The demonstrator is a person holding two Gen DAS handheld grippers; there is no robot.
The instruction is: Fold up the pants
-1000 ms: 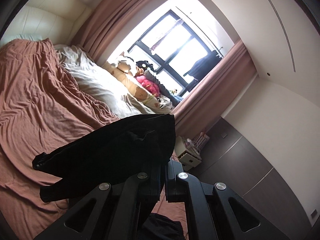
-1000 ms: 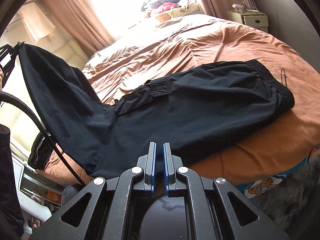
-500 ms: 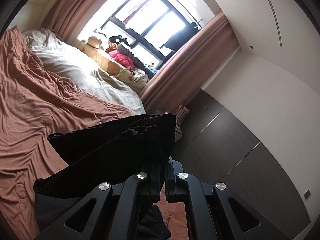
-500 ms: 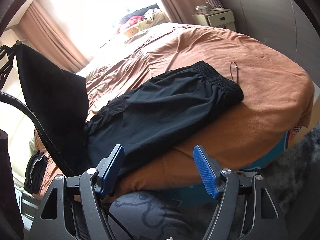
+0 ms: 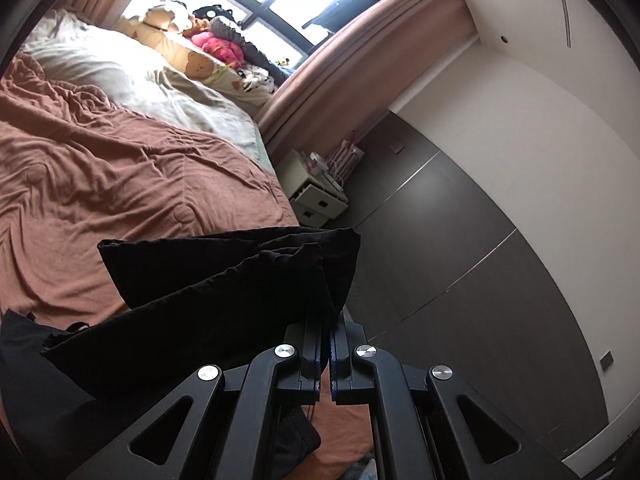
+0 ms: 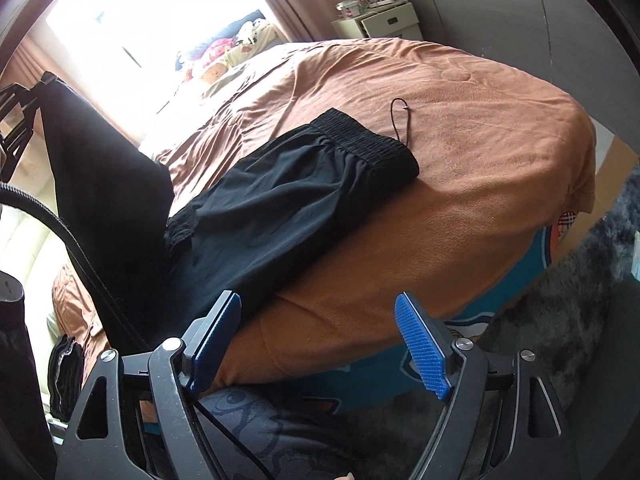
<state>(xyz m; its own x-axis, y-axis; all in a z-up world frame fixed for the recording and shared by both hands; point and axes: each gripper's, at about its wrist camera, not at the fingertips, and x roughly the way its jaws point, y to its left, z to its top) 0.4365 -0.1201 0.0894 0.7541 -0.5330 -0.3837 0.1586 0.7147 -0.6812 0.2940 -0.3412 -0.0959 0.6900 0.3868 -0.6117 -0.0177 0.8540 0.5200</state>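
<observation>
At the far left of the right wrist view, the leg end of the black pants is lifted off the bed, hanging as a dark sheet from the other tool at the frame's edge. From there the fabric runs down and rightward onto the rust-brown bedspread, where the upper part lies flat, its elastic waistband pointing toward the middle of the bed. A thin black drawstring loop lies on the cover just beside the waistband. Below, the right tongs stand released, blue pads wide apart and gripping nothing, hovering at the near edge of the mattress, with a dark shaggy rug to the right.

In the left wrist view, the left tongs are clenched on the pants, the folded cuff end rising above the fingers and draping leftward over the bed. Farther right stand a white nightstand, a pink curtain and dark wall panels.
</observation>
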